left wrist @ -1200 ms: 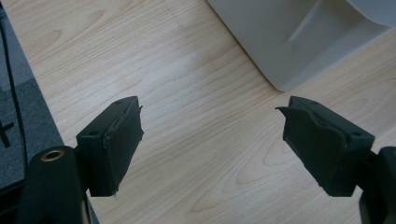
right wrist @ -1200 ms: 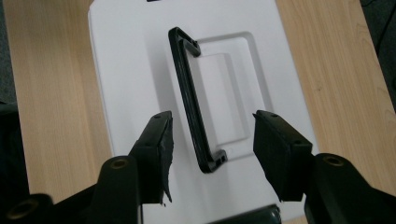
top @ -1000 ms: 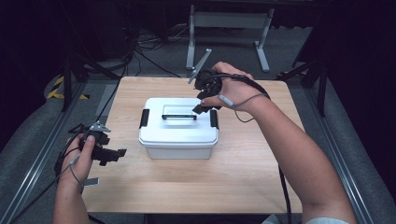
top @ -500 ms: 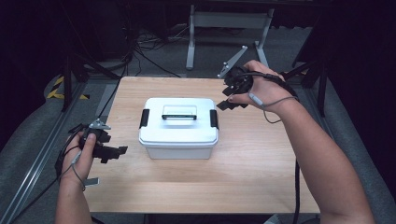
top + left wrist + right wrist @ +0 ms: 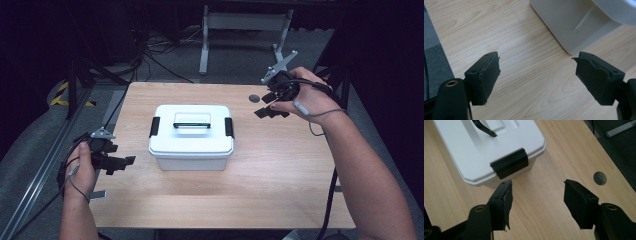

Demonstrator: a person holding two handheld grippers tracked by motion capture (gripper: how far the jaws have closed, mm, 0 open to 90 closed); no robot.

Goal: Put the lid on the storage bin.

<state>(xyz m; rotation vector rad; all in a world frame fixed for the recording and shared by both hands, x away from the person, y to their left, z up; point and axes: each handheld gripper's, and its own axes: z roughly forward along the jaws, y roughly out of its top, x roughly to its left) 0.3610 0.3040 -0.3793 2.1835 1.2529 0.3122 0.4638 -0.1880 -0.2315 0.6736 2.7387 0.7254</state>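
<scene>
High view: the right gripper (image 5: 270, 106) has drawn back from the white box (image 5: 191, 136) toward the frame's upper right, jaws wide, empty; the left gripper (image 5: 118, 164) waits open at lower left; the lid is probably still latched.

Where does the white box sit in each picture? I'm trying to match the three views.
High view: the white box stands mid-table, lid on, between both grippers.
Left gripper view: its lower corner is at upper right, beyond the open jaws.
Right gripper view: its lid and side are at upper left.
Shared landmark: the black latch on the box's end.
</scene>
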